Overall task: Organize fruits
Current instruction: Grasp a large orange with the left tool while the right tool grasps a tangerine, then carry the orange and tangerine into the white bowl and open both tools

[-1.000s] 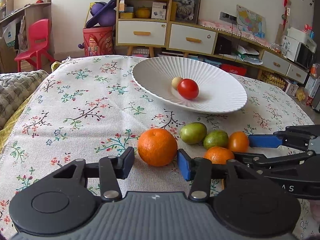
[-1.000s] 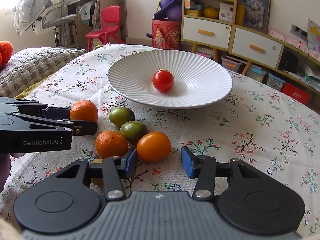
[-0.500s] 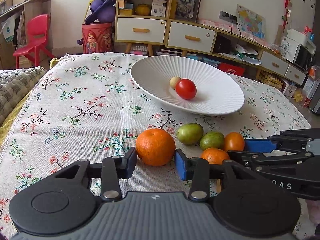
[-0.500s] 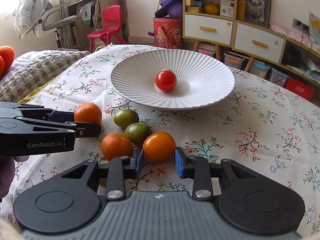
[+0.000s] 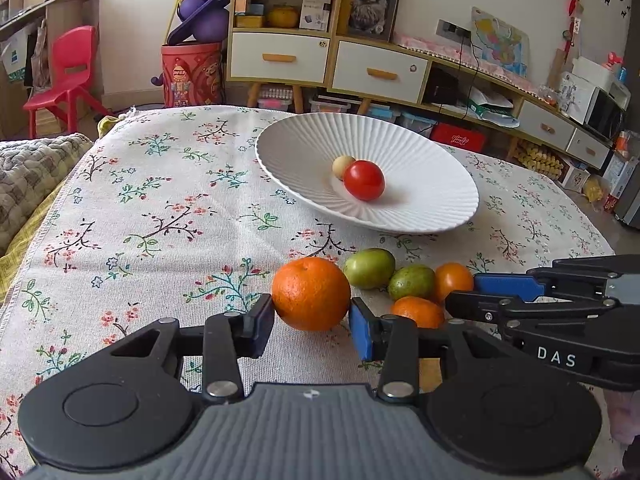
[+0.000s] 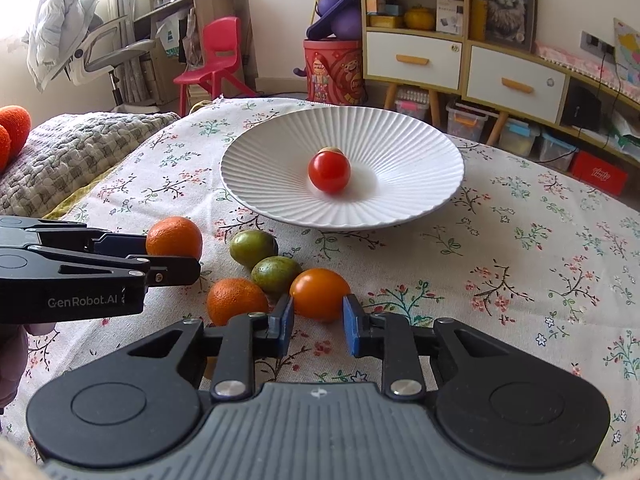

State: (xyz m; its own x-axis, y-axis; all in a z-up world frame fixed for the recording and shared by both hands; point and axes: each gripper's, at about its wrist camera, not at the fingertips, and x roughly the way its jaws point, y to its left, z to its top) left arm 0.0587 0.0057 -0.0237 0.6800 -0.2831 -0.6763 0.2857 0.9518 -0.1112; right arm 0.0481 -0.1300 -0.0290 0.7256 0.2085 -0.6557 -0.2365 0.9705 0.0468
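A lived-in room, shelves and white drawers along the far wall, a red plastic chair (image 6: 214, 54) in the corner, and in front a desk under a flowered cloth (image 5: 160, 216). On it sits a wide ribbed white plate (image 5: 436, 208) already holding a red tomato (image 5: 363, 180) and a small pale fruit (image 5: 341, 166) touching behind it. Just short of the plate lies the loose cluster: two green fruits (image 6: 253, 247), a small orange mandarin (image 6: 236, 300), and the two being taken.

This looks like the grasping step, both hands at once. The left claw (image 5: 311, 322) has its blue pads against the sides of the large round orange (image 5: 311, 293). The right claw (image 6: 318, 322) is clamped on the smooth orange-yellow tomato (image 6: 320, 293). Both fruits rest on the cloth, not yet lifted.

A second ago both claws stood wider, with daylight either side of each fruit; the jaws have just been closing, the right one most, and the fruits have not shifted.

Next, I'd guess: lift cleanly without nudging the neighbours, carry over the rim, set down gently so nothing rolls
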